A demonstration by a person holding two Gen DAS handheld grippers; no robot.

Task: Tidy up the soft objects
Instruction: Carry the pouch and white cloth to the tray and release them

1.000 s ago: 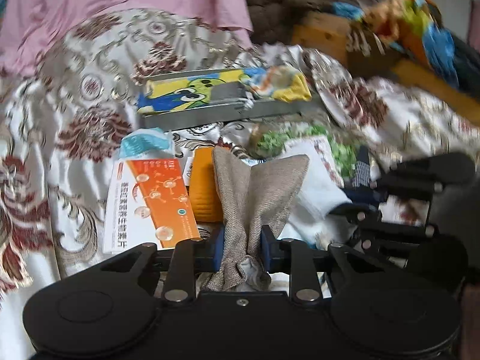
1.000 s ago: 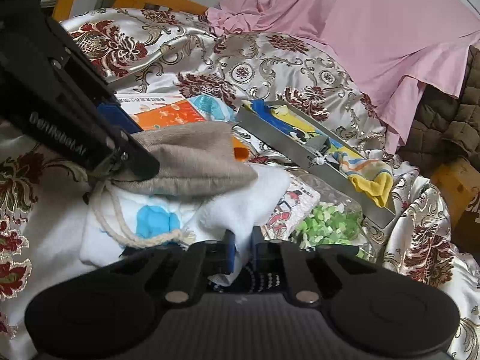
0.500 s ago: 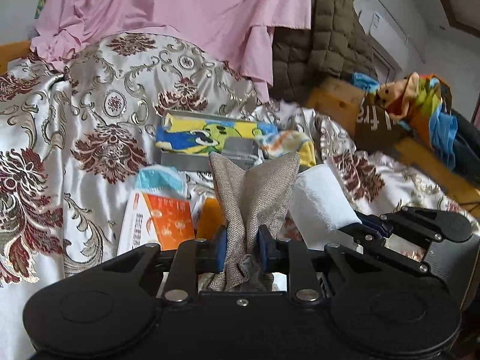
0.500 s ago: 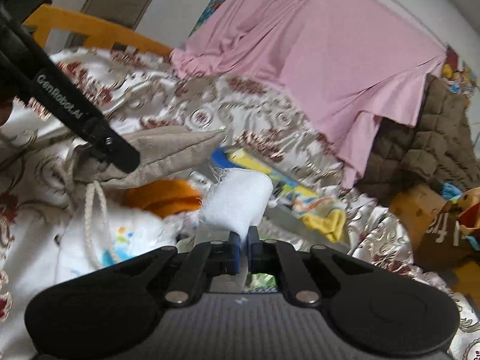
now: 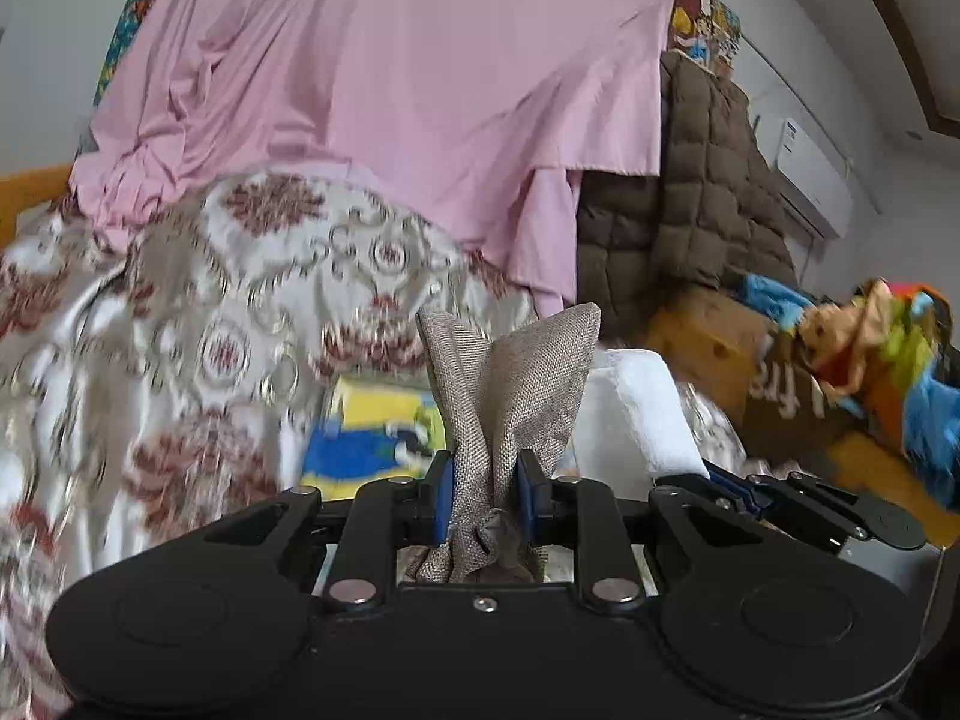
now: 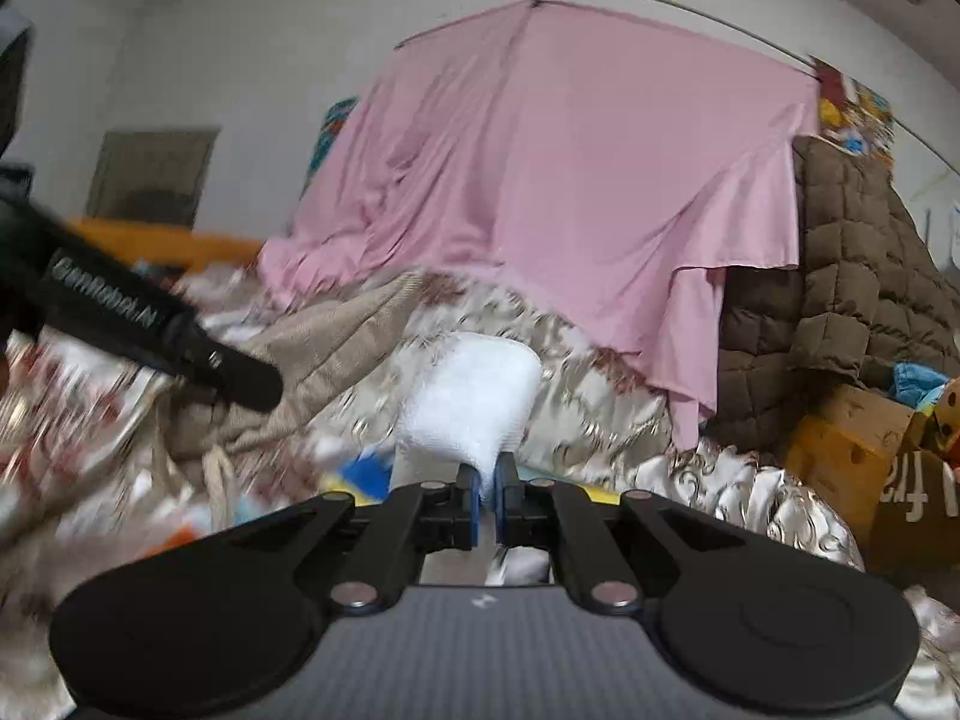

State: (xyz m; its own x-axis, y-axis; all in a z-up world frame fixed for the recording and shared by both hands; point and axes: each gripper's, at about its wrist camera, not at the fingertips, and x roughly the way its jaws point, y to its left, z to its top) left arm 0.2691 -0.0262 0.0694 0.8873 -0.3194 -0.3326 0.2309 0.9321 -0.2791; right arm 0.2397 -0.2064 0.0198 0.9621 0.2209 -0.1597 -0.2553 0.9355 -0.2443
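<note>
My left gripper is shut on a beige woven drawstring pouch, whose two corners stick up above the blue pads. Beside it on the right, the right gripper pinches a white cloth. In the right wrist view my right gripper is shut on that white cloth, which stands up in a rounded fold. The left gripper's finger reaches in from the left, with the beige pouch hanging from it, its cord dangling below. Both are lifted above the bed.
A floral satin bedspread covers the bed. A pink sheet hangs behind it, a brown quilted blanket to the right. A yellow and blue cartoon item lies below. Cardboard boxes and colourful fabric crowd the right.
Both grippers have risen from the bed with their cloths and tilted up, so the pink sheet and wall fill the views. The orange box and packets have dropped out of sight.
</note>
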